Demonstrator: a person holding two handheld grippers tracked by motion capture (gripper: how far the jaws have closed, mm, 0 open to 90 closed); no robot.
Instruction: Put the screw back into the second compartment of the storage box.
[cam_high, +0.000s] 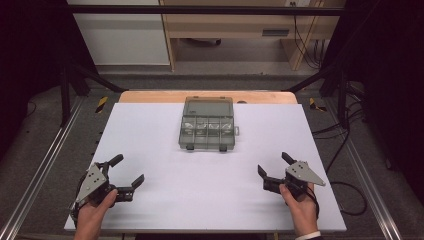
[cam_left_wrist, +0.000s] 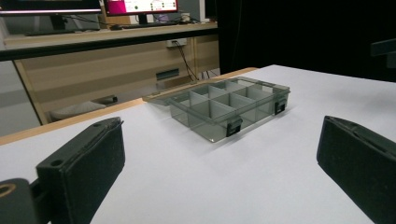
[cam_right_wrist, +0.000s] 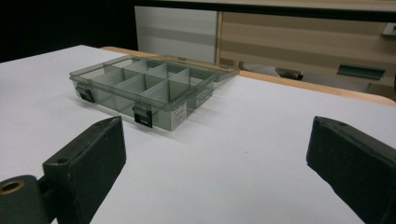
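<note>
A clear grey compartment box (cam_high: 207, 127) lies at the middle back of the white table, lid folded back behind it, two black latches on its front wall. In the left gripper view the box (cam_left_wrist: 229, 106) sits ahead and to the right; in the right gripper view the box (cam_right_wrist: 147, 88) sits ahead and to the left. My left gripper (cam_high: 126, 170) rests near the front left corner, jaws wide apart, nothing between them. Near the front right, my right gripper (cam_high: 273, 164) stands open too, holding nothing. Both point roughly toward the box, well short of it.
The white table top (cam_high: 210, 200) spreads between the grippers and the box. A wooden strip (cam_high: 150, 96) borders the far edge. Beyond stand a wooden desk (cam_high: 240, 30) and black frame posts; cables (cam_high: 345, 145) trail off the right side.
</note>
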